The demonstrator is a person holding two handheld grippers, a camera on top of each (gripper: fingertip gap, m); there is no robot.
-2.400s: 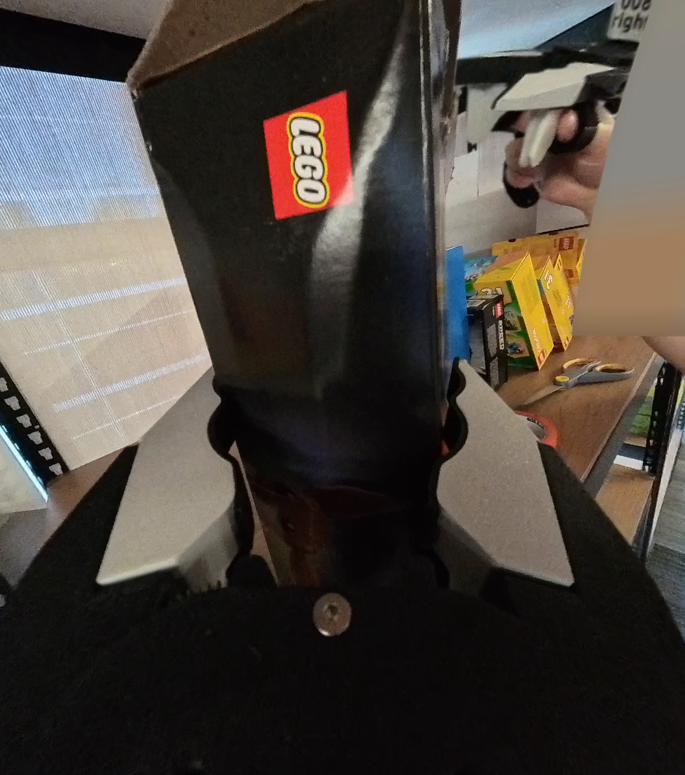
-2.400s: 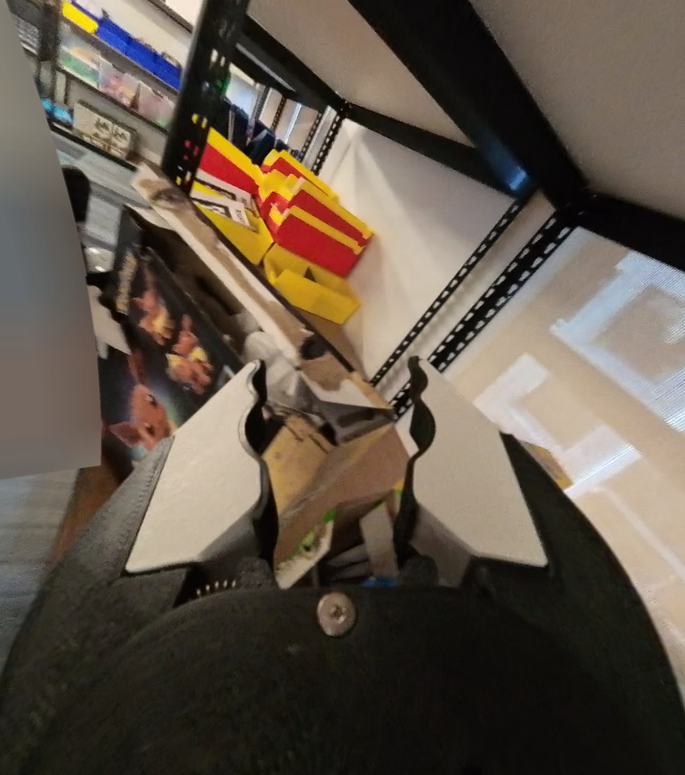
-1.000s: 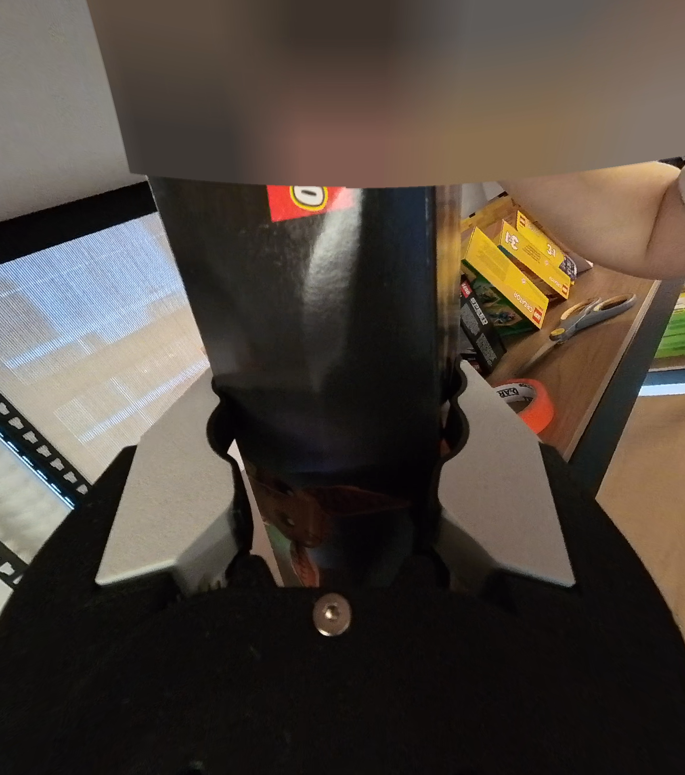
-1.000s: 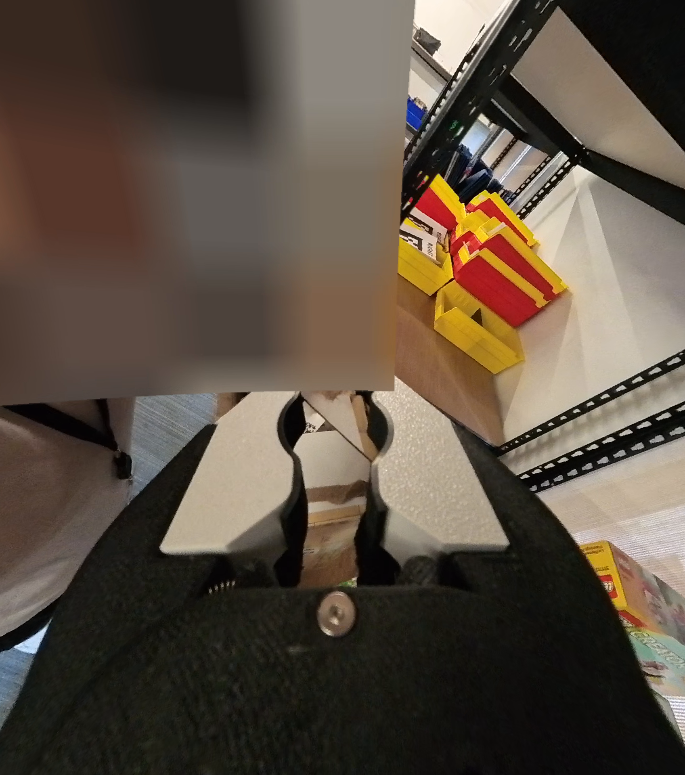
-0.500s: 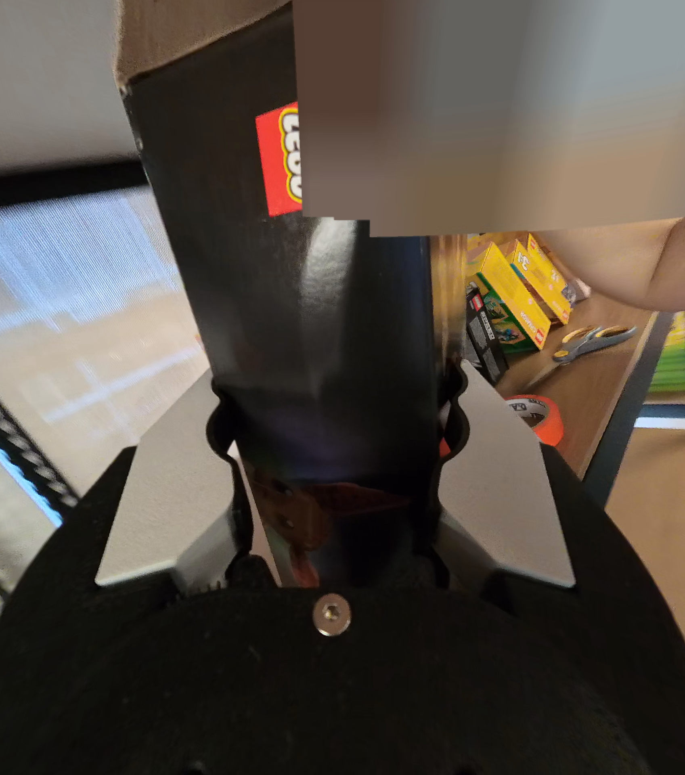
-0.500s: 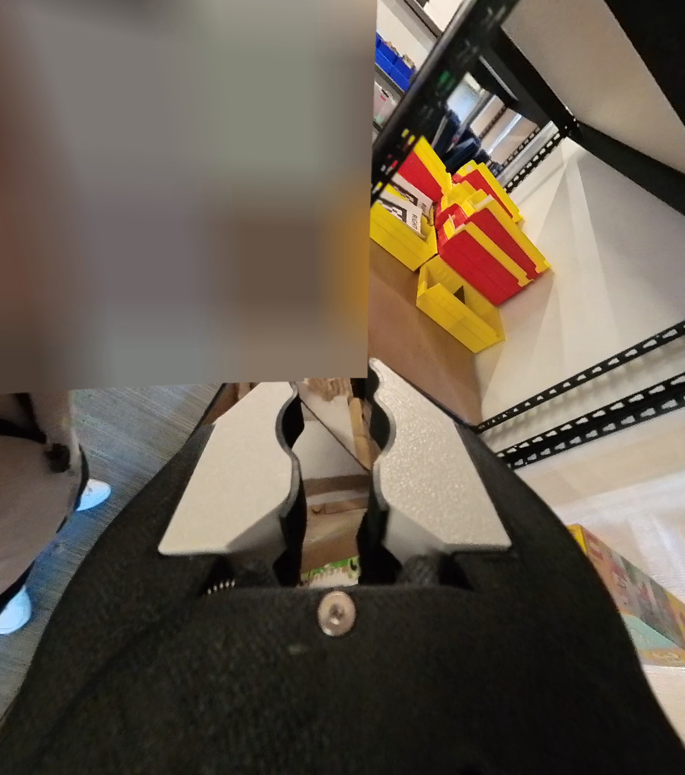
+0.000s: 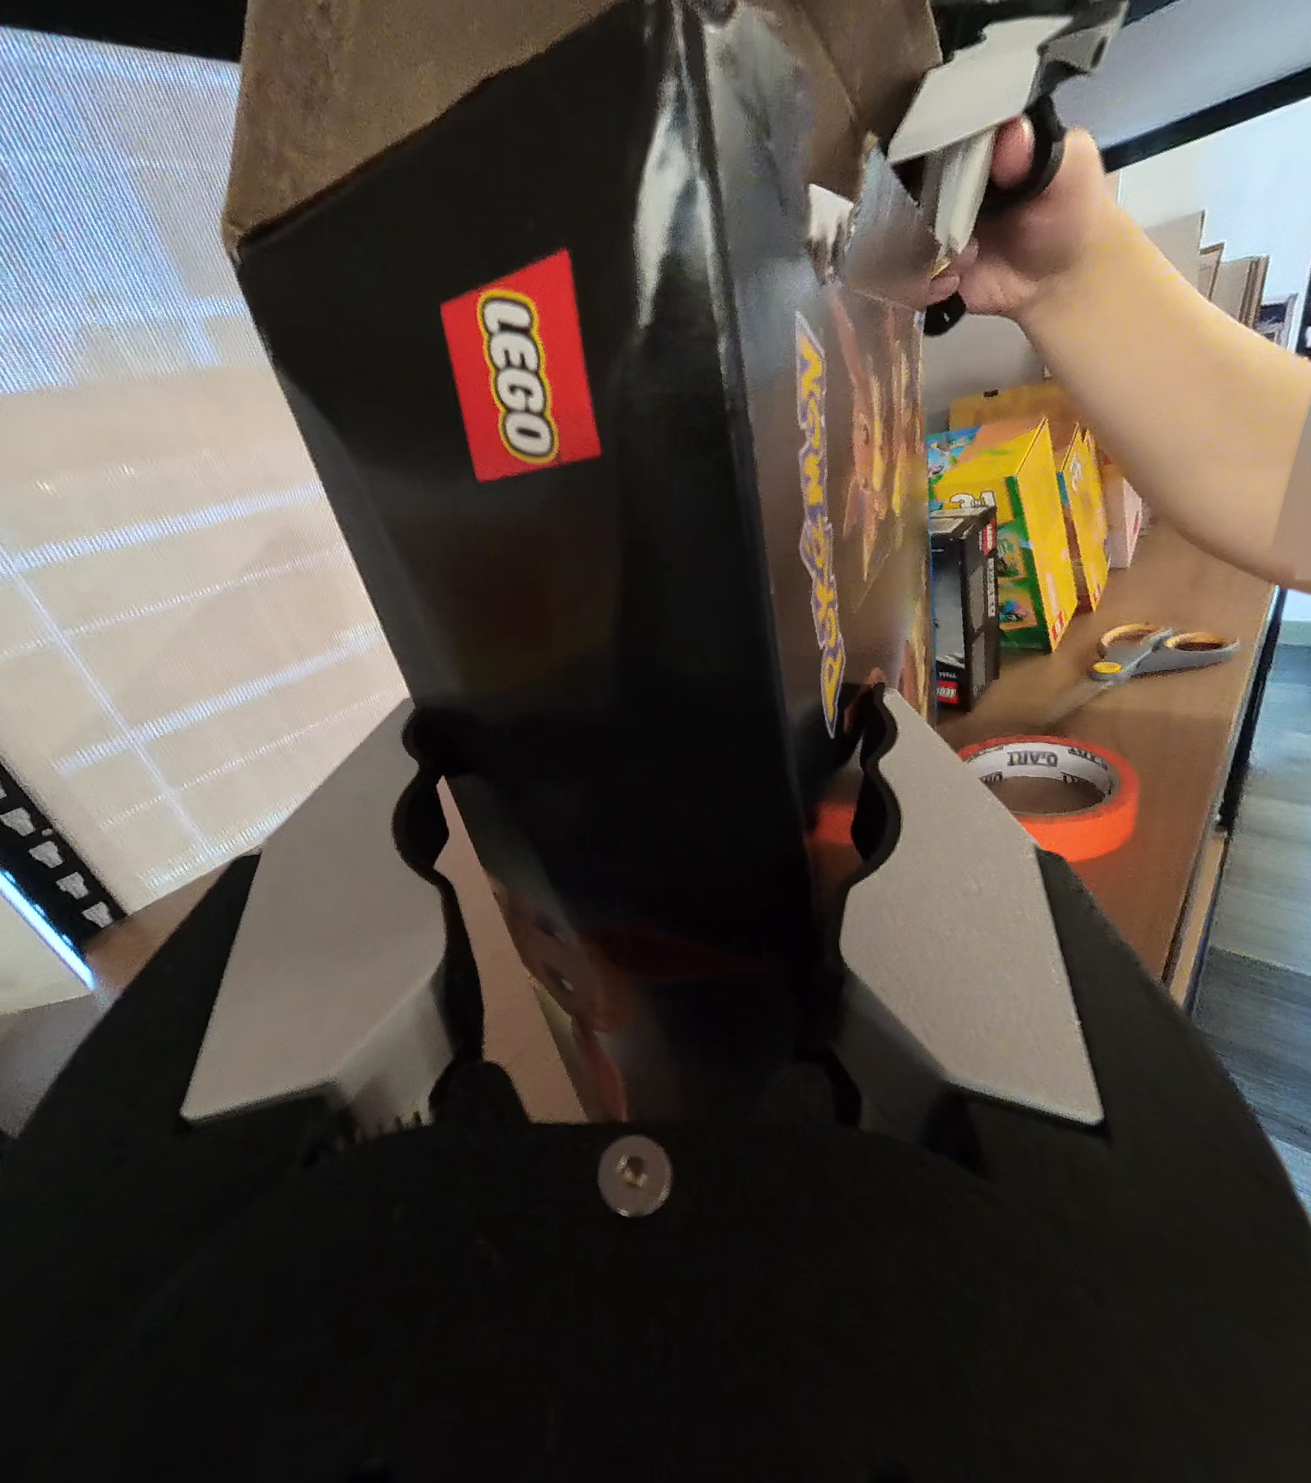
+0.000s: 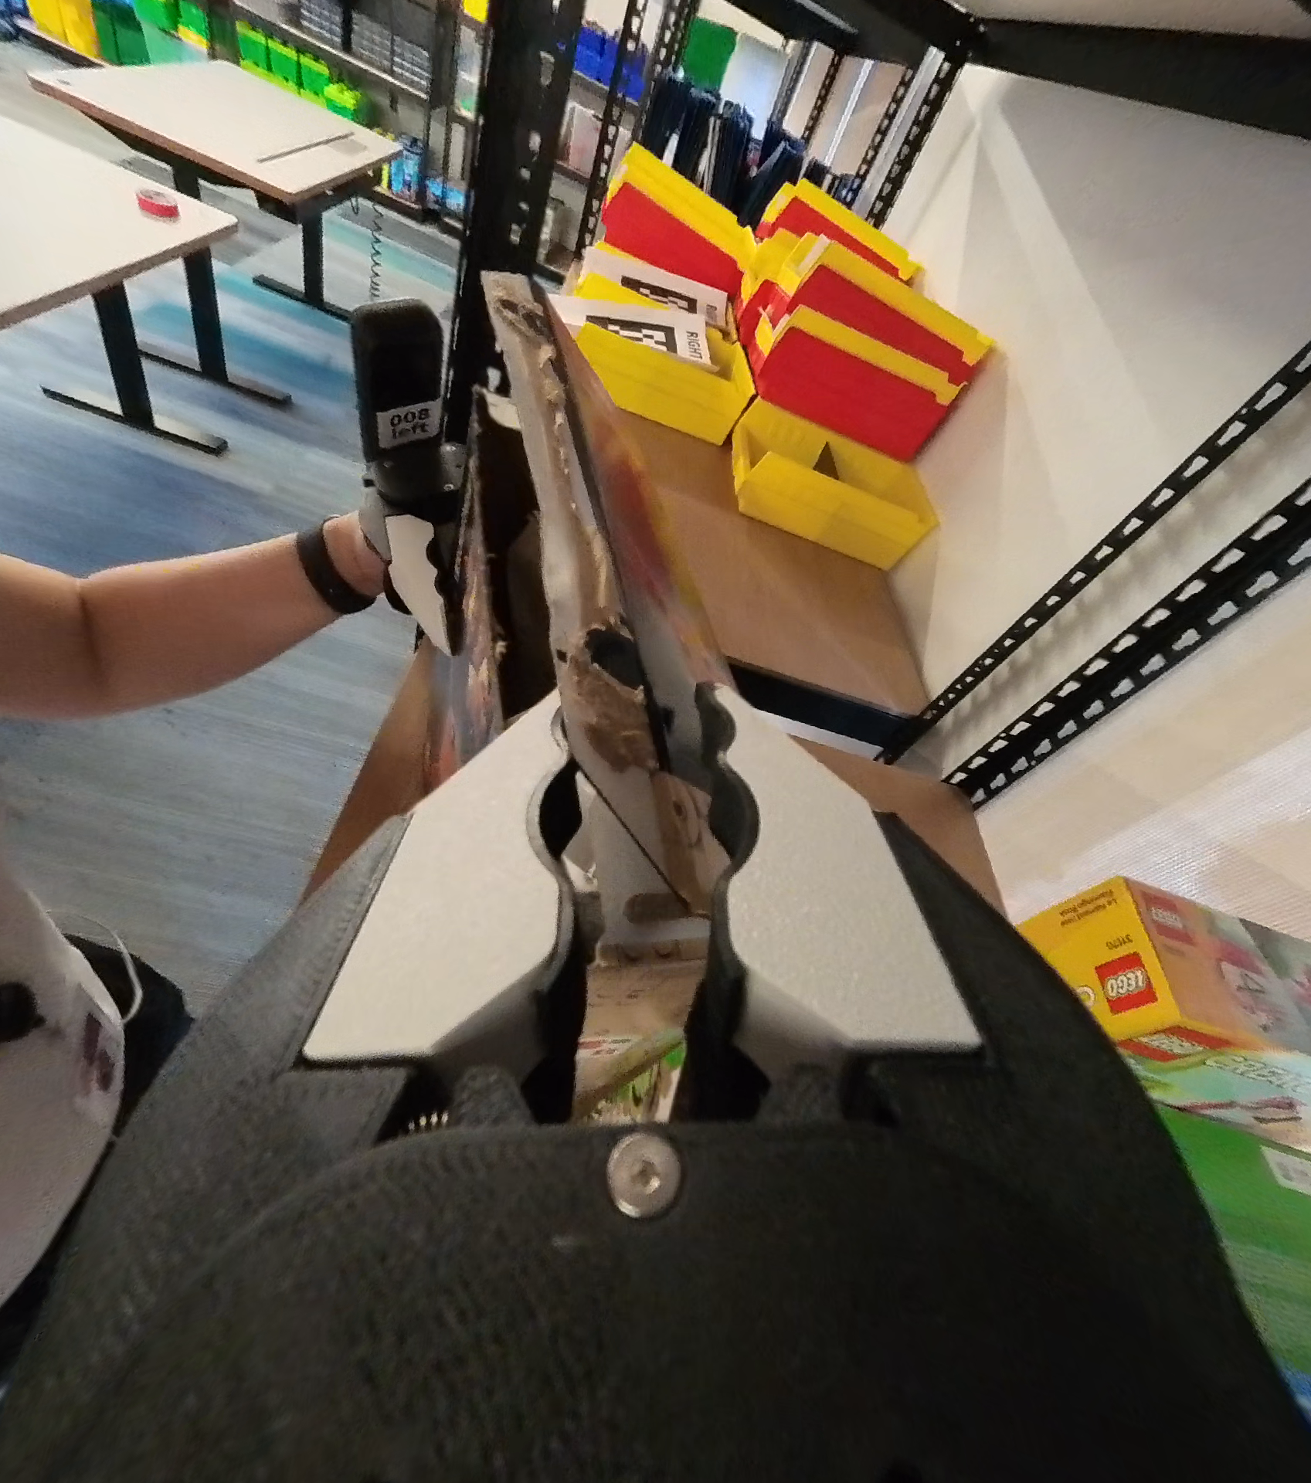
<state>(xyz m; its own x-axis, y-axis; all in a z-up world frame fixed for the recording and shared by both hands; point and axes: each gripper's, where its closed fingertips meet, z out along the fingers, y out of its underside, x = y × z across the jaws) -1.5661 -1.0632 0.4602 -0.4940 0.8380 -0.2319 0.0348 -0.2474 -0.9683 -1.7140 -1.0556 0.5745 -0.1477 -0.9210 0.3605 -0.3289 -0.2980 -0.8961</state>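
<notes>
Between the fingers of our left gripper (image 7: 640, 790) stands a tall black toy box (image 7: 555, 497), its narrow side facing us; the fingers sit wide around its lower end, and a sliver of gap on the left leaves us unsure how firmly it is clamped. Up at the far right, our right gripper (image 8: 640, 810) has its fingers drawn narrow on the torn cardboard flap (image 8: 620, 642) at the box's open end. We judge the box light and glossy, so slippery on its faces, and the ragged flap weak; the stiff corners look like the safer hold. To the right lie an orange tape roll (image 7: 1053, 790), scissors (image 7: 1161, 650) and yellow boxes (image 7: 1037, 513) on the shelf board (image 7: 1149, 770), with black shelf uprights (image 8: 1165, 618) close by, leaving little room to swing.
</notes>
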